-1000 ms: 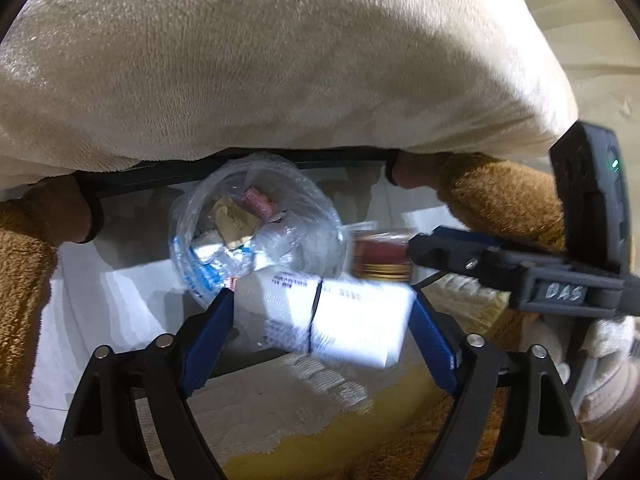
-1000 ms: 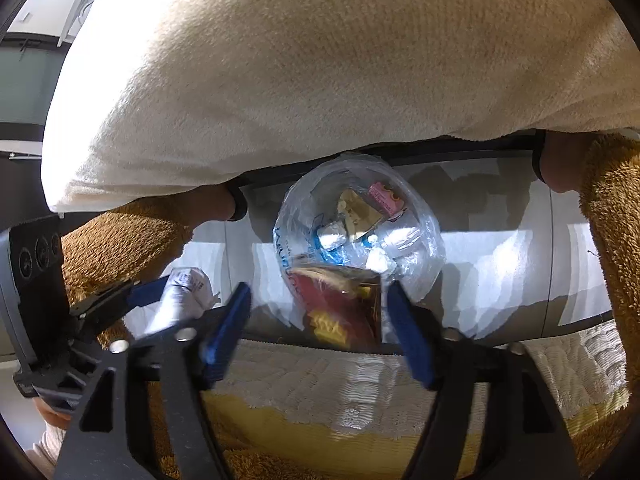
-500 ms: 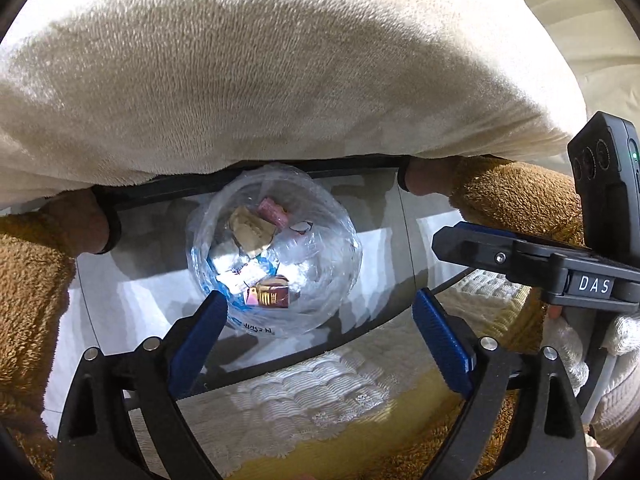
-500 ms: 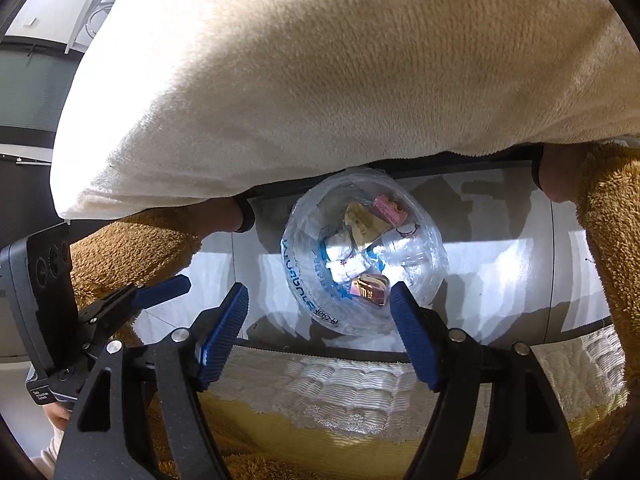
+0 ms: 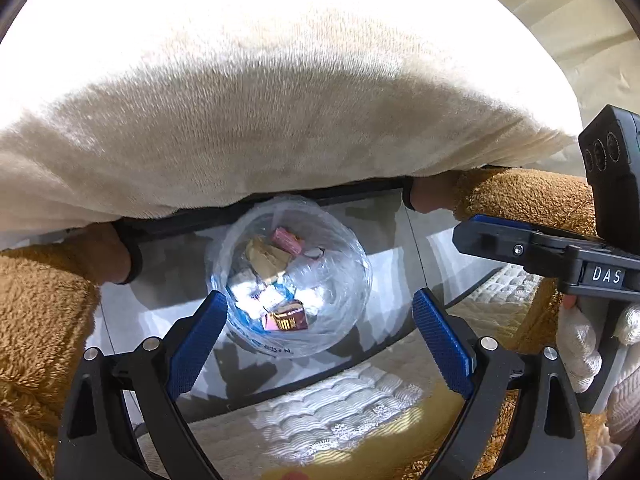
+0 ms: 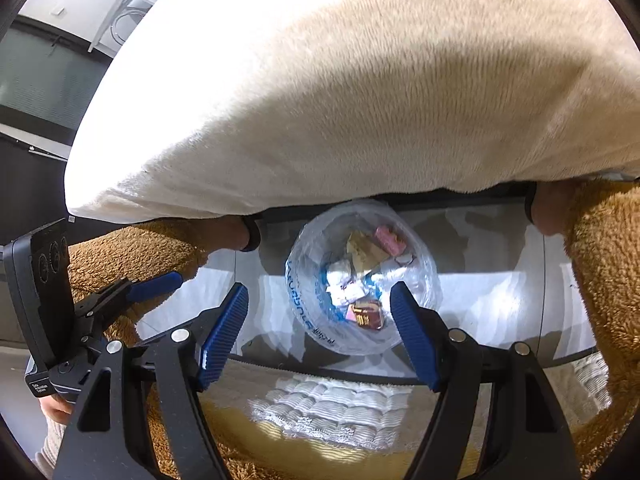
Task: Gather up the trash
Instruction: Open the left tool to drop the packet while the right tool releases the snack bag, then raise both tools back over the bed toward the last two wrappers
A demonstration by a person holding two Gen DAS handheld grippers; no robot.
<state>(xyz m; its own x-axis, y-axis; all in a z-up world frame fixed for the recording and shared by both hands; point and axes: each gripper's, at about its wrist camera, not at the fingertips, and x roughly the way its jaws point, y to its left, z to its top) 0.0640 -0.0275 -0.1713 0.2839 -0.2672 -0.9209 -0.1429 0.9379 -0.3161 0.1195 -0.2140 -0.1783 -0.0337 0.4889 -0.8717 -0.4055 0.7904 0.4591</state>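
A round bin lined with a clear plastic bag (image 5: pixel 336 332) stands on the pale floor below both grippers. Inside lie a red-and-gold pack (image 5: pixel 286 320), a pink packet (image 5: pixel 286 239), tan paper and white wrappers. My left gripper (image 5: pixel 318 300) hangs above the bin, open and empty. The right gripper (image 6: pixel 319 290) is also open with nothing between its blue pads, over the same bin (image 6: pixel 320 332) and the red-and-gold pack (image 6: pixel 366 316). Each gripper shows in the other's view: the right gripper (image 5: pixel 500 236) at the right edge, the left gripper (image 6: pixel 156 284) at the left.
A cream fluffy cushion (image 5: pixel 280 100) overhangs the bin from above. Brown fuzzy fabric (image 5: pixel 44 320) flanks it on both sides. A white quilted edge with yellow trim (image 5: pixel 340 412) lies under the grippers. A white-gloved hand (image 5: pixel 580 352) holds the right gripper.
A second ago the left gripper held a white box and the right the red-and-gold pack. Both items now lie in the bin, and both grippers have risen empty.
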